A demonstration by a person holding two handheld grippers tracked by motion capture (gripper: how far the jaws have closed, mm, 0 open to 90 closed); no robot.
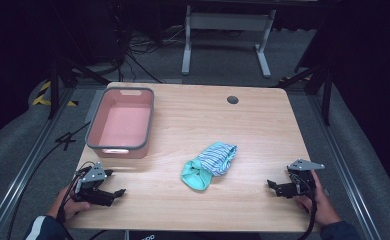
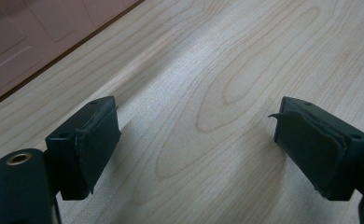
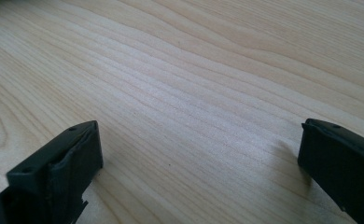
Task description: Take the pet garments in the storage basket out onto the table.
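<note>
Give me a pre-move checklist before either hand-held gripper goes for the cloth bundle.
1. Left hand-held gripper open, nothing between jaws: ok.
2. Right hand-held gripper open, nothing between jaws: ok.
3. Cloth bundle free on the table, touching neither gripper: ok.
4. Pink bin empty: ok.
5. Bare table between each gripper and the bundle: ok.
6. Bundle is one piece or several: cannot tell.
</note>
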